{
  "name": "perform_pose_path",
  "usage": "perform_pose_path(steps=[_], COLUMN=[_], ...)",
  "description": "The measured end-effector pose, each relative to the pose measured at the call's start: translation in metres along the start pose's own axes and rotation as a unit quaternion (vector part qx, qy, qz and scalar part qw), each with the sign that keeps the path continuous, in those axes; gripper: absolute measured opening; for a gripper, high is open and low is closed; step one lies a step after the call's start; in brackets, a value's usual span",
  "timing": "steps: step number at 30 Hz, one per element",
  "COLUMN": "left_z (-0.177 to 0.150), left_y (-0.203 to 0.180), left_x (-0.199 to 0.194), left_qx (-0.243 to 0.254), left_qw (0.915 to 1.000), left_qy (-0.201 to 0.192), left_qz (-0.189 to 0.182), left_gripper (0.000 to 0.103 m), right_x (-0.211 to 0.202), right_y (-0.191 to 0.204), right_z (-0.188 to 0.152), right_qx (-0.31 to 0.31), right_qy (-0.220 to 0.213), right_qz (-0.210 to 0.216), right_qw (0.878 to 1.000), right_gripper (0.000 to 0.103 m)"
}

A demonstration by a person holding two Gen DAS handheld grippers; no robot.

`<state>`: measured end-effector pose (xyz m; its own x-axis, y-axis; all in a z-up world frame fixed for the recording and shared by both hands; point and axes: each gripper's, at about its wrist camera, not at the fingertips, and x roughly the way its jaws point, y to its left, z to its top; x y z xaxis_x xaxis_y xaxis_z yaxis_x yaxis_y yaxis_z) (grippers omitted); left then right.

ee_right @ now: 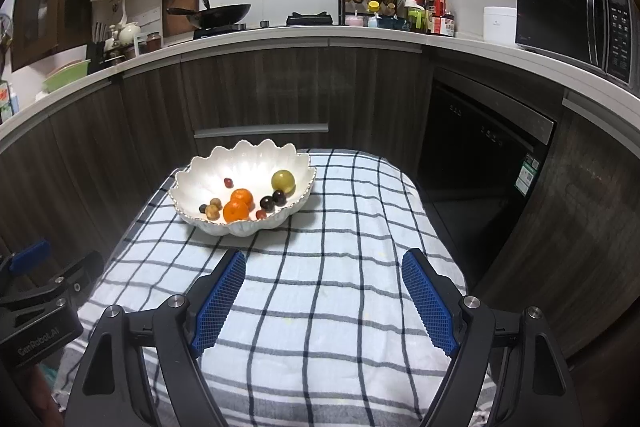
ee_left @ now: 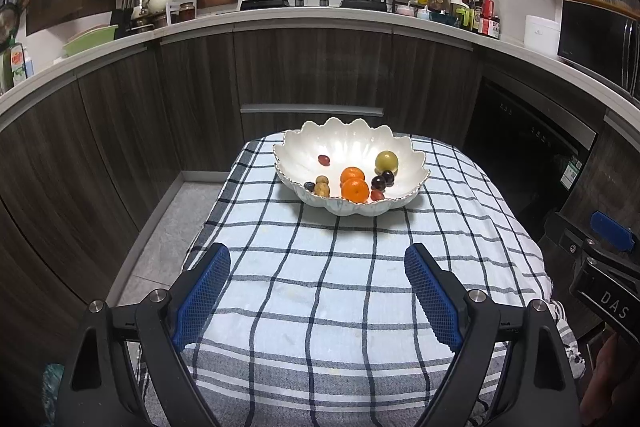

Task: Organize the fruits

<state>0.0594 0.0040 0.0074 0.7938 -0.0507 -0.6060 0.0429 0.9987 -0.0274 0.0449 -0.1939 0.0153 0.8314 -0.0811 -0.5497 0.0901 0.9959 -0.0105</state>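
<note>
Only in the right wrist view we see the microwave (ee_right: 576, 23) whole, and the left gripper body at the left edge. The bowl (ee_left: 304, 147) stands at the far end of the bench (ee_left: 320, 287), holding all the fruits (ee_left: 355, 189). Our left gripper (ee_left: 318, 259) and right gripper (ee_right: 323, 267) hover level above the cloth, both with fingers apart and holding nothing.
</note>
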Motion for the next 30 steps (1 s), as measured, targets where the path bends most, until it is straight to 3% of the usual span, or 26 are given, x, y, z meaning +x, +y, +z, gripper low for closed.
perform_pose_path(steps=[30], left_z=[-0.0005], left_y=[-0.0034], left_x=[0.0027], left_qx=[0.006], left_qw=[1.0], left_qy=[0.005], left_qz=[-0.003], left_gripper=[0.089], right_x=[-0.0022], right_y=[0.0005], right_z=[0.0018], right_qx=[0.005], right_qy=[-0.002], right_qz=[0.0], right_qw=[1.0], right_gripper=[0.081])
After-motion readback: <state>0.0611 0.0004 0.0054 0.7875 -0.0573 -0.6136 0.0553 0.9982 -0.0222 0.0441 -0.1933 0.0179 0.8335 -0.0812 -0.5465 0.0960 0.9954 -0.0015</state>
